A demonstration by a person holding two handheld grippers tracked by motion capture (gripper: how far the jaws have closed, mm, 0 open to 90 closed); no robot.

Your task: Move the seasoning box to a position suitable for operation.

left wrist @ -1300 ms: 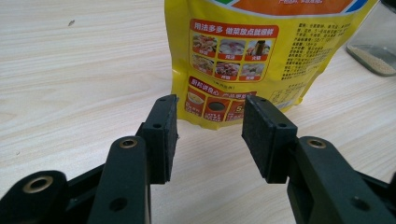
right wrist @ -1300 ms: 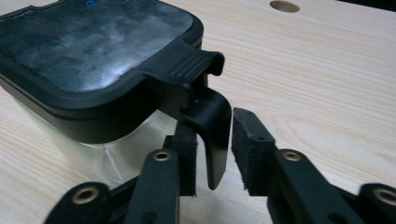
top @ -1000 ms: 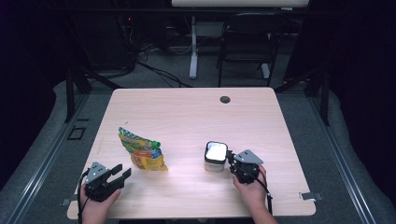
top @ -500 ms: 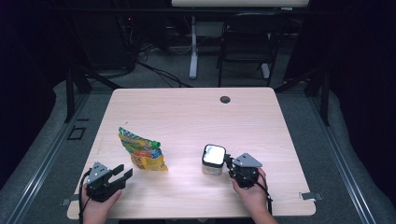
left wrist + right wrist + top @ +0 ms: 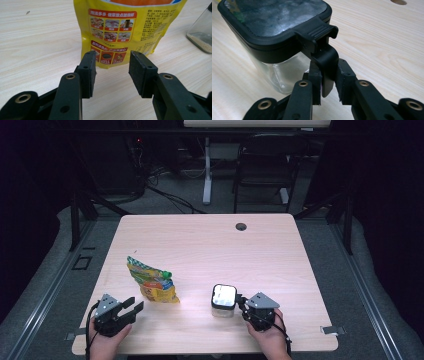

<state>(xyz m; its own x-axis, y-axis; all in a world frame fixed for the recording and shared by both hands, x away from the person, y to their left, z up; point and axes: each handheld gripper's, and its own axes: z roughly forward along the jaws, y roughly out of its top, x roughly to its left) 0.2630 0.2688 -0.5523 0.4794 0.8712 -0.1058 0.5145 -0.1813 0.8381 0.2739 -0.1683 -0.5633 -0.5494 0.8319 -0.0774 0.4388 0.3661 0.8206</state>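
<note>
A yellow snack pouch (image 5: 151,282) with a green cap lies flat on the table's left half; its printed back (image 5: 125,27) fills the top of the left gripper view. My left gripper (image 5: 131,307) stands open just short of the pouch's bottom edge, nothing between its pads (image 5: 88,73). A clear square jar (image 5: 223,300) with a black-rimmed lid (image 5: 274,17) stands right of the pouch. My right gripper (image 5: 241,303) is shut on the jar's black handle (image 5: 325,60), which hangs down between its pads (image 5: 343,81).
The wooden table (image 5: 210,250) has a dark cable hole (image 5: 241,226) near its far edge. A chair and desk legs stand beyond it on the grey floor. Both hands sit at the table's near edge.
The jar has slid slightly left and nearer with the right gripper holding its handle. The left gripper has stayed in place.
</note>
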